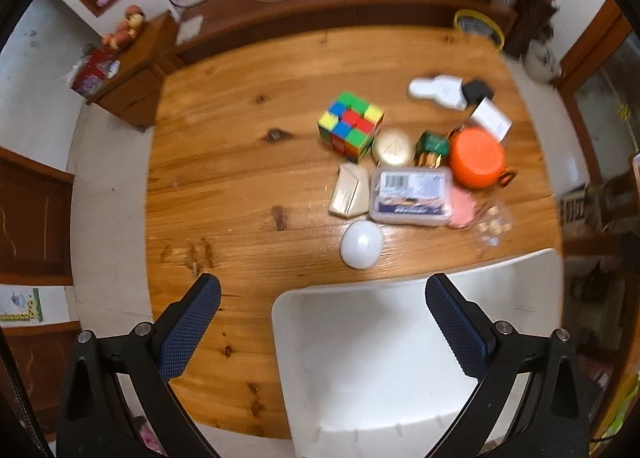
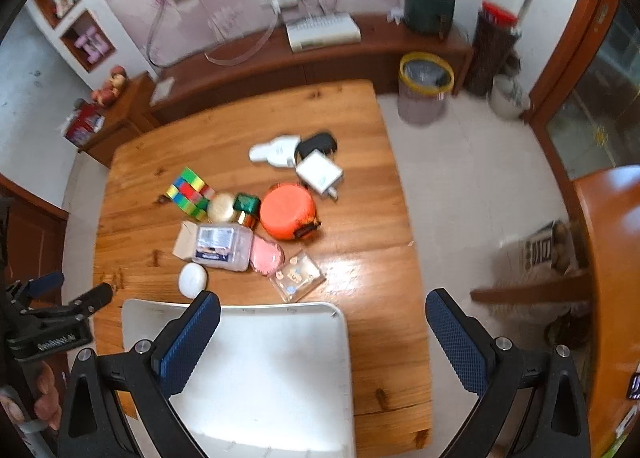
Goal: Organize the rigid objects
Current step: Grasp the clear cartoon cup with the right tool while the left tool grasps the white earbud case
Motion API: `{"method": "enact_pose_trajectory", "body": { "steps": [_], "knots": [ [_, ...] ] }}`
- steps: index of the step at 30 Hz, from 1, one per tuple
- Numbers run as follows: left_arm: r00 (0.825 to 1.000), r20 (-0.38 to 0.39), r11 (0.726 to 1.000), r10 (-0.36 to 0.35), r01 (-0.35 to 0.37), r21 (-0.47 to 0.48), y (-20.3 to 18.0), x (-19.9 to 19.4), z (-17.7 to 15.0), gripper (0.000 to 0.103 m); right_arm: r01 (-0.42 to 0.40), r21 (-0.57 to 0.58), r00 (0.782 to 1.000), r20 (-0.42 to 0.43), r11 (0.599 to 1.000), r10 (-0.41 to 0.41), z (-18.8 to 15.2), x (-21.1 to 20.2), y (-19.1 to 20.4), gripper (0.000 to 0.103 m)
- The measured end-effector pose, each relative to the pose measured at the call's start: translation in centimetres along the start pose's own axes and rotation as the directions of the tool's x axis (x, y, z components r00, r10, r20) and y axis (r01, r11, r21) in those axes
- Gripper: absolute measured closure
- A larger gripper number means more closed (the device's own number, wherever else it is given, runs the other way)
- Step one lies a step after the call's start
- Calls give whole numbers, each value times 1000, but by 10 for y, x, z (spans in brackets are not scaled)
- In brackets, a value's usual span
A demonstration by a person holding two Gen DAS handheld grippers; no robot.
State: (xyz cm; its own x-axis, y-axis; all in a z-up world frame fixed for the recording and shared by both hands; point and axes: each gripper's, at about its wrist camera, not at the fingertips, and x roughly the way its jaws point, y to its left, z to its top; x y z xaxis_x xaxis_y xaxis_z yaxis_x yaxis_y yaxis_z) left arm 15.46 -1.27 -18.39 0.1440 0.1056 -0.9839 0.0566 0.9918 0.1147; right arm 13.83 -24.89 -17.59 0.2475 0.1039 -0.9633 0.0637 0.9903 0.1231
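Just below my claws, the white tray (image 2: 280,370) is sitting on the wooden table (image 1: 240,129); my left claw (image 1: 323,312) and right claw (image 2: 323,322) are both hanging spread wide, gripping nothing. Beyond the tray, the white egg (image 1: 361,245), clear box (image 1: 412,193), orange pot (image 1: 476,157) and colour cube (image 1: 351,125) are lying clustered mid-table.

A wooden table (image 2: 360,129) stands on a pale tiled floor (image 2: 472,177). A long low dark-wood cabinet (image 2: 280,61) runs along the pinkish back wall (image 2: 224,1). A yellow-rimmed waste bin (image 2: 425,87) stands beside the table's far corner. Recessed wall niches (image 2: 86,43) occupy the left wall. A glazed door (image 2: 600,97) is at right.
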Motion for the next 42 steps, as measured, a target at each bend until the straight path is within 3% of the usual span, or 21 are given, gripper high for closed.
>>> {"method": "enact_pose_trajectory", "body": {
  "steps": [6, 11, 21, 27, 34, 36, 39, 42],
  "knots": [
    [992, -126, 999, -29, 30, 10, -1, 67, 19, 1, 35, 77, 990, -139, 996, -24, 15, 67, 12, 0],
    [981, -193, 1000, -25, 28, 14, -4, 105, 26, 1, 61, 136, 965, -262, 989, -23, 27, 120, 15, 0],
    [963, -266, 999, -32, 40, 28, -21, 135, 27, 1, 132, 274, 908, -419, 953, -5, 36, 180, 8, 8],
    [959, -282, 999, -32, 40, 24, -26, 148, 22, 1, 160, 285, 870, -493, 945, 1, 37, 202, 11, 11],
    [951, -309, 1000, -32, 31, -8, -17, 162, 19, 1, 158, 285, 829, -558, 945, 30, 35, 230, 12, 28],
    [951, -307, 999, -37, 34, -15, -14, 169, 19, 1, 143, 302, 836, -546, 943, 48, 37, 234, 6, 29],
    [950, -309, 999, -38, 35, -17, -8, 172, 21, 2, 130, 286, 849, -527, 949, 43, 44, 235, 4, 42],
    [949, -311, 999, -44, 38, -25, -6, 171, 19, 9, 135, 256, 854, -520, 957, 18, 53, 233, 5, 50]
  ]
}}
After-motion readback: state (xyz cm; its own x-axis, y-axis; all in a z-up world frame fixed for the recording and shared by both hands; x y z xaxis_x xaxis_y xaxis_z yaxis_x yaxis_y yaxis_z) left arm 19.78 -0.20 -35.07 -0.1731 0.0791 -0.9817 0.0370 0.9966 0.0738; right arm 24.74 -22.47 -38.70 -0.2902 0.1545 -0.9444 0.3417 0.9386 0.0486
